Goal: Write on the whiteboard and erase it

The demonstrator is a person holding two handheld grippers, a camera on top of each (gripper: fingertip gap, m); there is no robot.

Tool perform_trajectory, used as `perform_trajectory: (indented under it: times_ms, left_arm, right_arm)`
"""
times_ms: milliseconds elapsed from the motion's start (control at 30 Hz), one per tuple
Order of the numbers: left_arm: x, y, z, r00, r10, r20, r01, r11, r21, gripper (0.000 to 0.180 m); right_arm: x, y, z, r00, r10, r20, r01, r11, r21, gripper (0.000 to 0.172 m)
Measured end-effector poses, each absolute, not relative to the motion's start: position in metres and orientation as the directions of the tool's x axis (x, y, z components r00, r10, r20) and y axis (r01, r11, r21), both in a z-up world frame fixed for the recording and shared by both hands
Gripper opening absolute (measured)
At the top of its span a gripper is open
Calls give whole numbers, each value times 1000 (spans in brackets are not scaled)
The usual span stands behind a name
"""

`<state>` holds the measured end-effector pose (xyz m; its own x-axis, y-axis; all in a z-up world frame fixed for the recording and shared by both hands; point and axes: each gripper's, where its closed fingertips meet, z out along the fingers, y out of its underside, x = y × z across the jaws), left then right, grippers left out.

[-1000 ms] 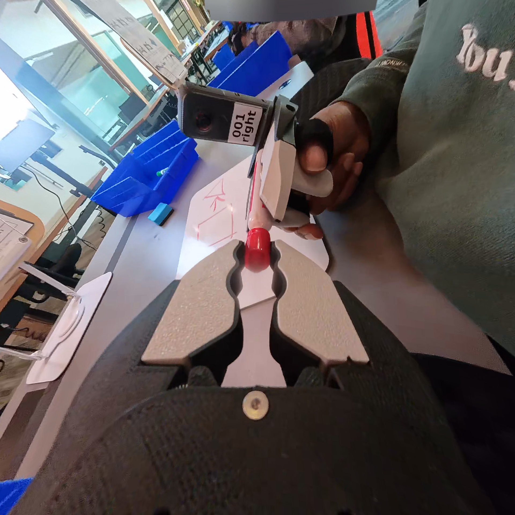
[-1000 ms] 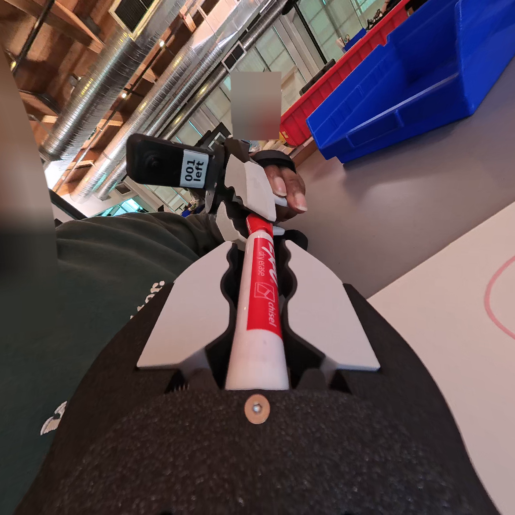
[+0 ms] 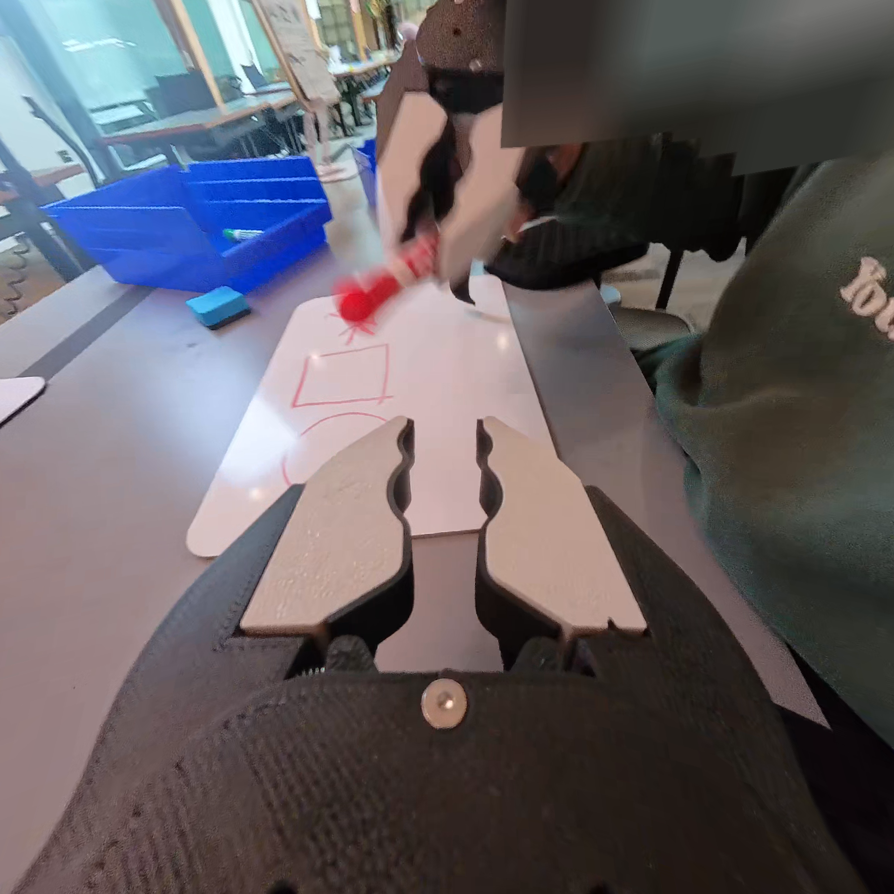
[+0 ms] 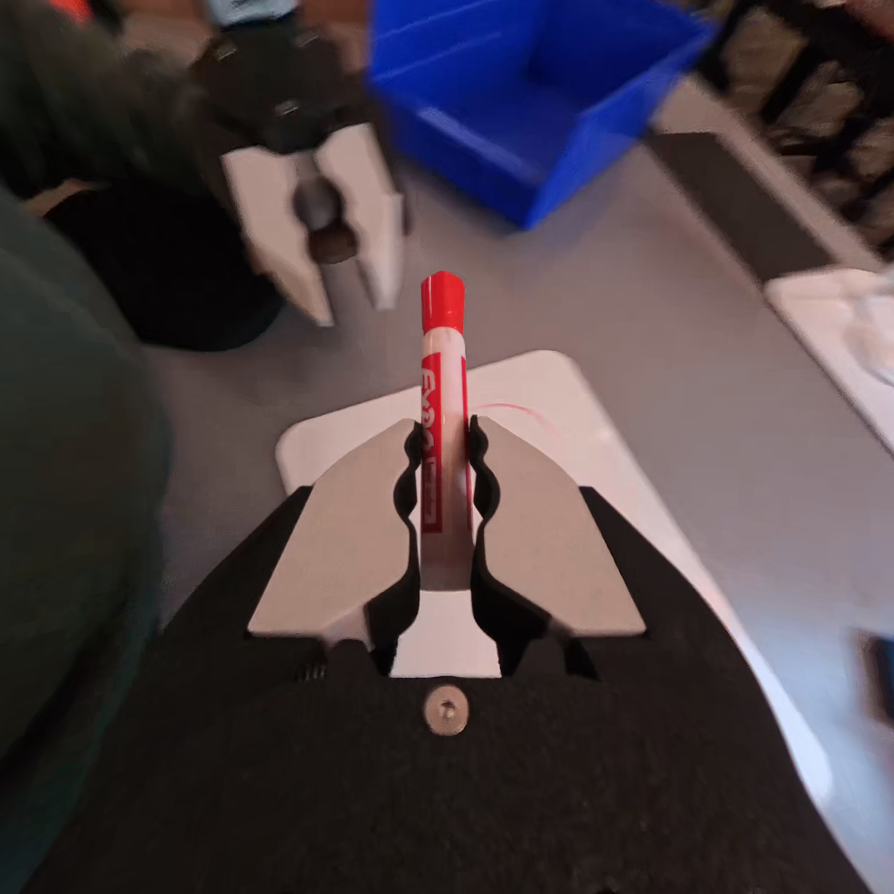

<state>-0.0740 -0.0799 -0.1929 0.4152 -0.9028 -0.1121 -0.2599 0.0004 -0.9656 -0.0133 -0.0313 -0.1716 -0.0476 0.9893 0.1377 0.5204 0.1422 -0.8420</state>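
Note:
The white whiteboard [image 3: 435, 382] lies flat on the grey table and bears a red square [image 3: 343, 375], part of a circle and a scribble. My left gripper [image 3: 445, 428] is open and empty, just above the board's near end. My right gripper [image 4: 442, 425] is shut on a red capped marker [image 4: 442, 367], whose cap points forward past the fingertips. In the left wrist view the right gripper [image 3: 425, 261] is blurred at the board's far end, with the marker [image 3: 372, 297] over the scribble. In the right wrist view the left gripper [image 4: 348, 300] shows open, and the whiteboard [image 4: 556, 435] lies under the marker.
A blue eraser [image 3: 218, 306] lies on the table left of the board's far end. A blue bin [image 3: 193, 227] behind it holds a green marker [image 3: 242, 235]; the bin also shows in the right wrist view [image 4: 522, 96]. A person in a green sweatshirt [image 3: 798, 435] sits on the right. Another white board [image 3: 14, 394] is at the left edge. Spacing between my two grippers at the tips: around 9 cm.
Both grippers held the marker, the left one on its red cap. My left gripper has let go and drawn back. My right gripper has swung the capped marker over the whiteboard.

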Motion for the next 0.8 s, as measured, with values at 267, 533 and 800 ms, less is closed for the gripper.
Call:
perform_trajectory:
  times_ms: [267, 533, 800]
  left_arm:
    - [-80, -73, -205, 437, -895, -89, -262, -32, -965, 5]
    - [-82, -71, -213, 440, -894, -81, -276, -49, -960, 1]
    - [-81, -71, -216, 442, -892, -93, -292, -45, -955, 0]
  right_arm:
    - [166, 293, -116, 808, 588, 28, 292, -359, -886, 19]
    - [232, 400, -224, 966, 215, -142, 64, -736, -674, 19]
    - [169, 397, -229, 888, 330, -319, 56, -767, -640, 25]
